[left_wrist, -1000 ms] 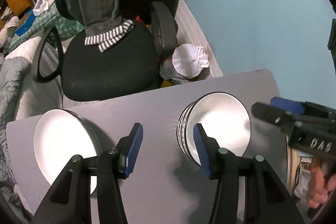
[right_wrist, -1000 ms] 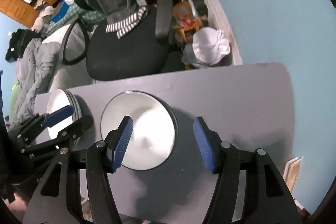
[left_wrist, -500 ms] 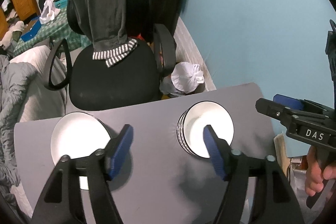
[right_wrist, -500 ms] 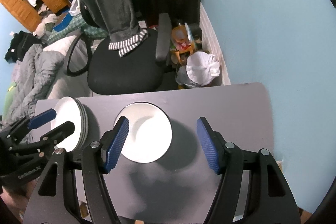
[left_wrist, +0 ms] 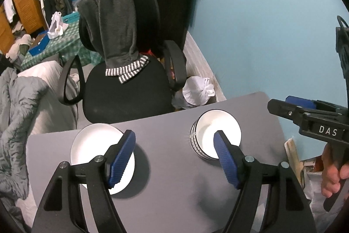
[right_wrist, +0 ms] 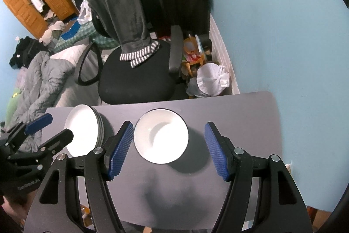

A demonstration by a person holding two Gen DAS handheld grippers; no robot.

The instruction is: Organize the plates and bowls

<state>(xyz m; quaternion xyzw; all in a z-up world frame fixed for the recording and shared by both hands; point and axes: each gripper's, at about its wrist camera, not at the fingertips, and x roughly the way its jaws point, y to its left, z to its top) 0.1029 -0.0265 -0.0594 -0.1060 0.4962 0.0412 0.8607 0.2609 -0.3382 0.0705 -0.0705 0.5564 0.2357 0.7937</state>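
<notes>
A stack of white plates (left_wrist: 91, 143) sits at the left of the grey table (left_wrist: 170, 178); it also shows in the right wrist view (right_wrist: 84, 128). A stack of white bowls with dark stripes (left_wrist: 214, 137) sits at the table's right; it also shows in the right wrist view (right_wrist: 161, 137). My left gripper (left_wrist: 174, 158) is open and empty, high above the table between the two stacks. My right gripper (right_wrist: 169, 149) is open and empty, high above the bowls. The right gripper also shows at the right edge of the left wrist view (left_wrist: 305, 110).
A black office chair (left_wrist: 128, 84) with a grey garment over its back stands behind the table. A white bag (left_wrist: 197, 93) lies on the floor by the blue wall. Grey bedding (left_wrist: 19, 115) lies at left.
Both grippers have risen and pulled back from the table, so the plates and bowls look smaller. Both have opened a little wider. The stacks have not moved.
</notes>
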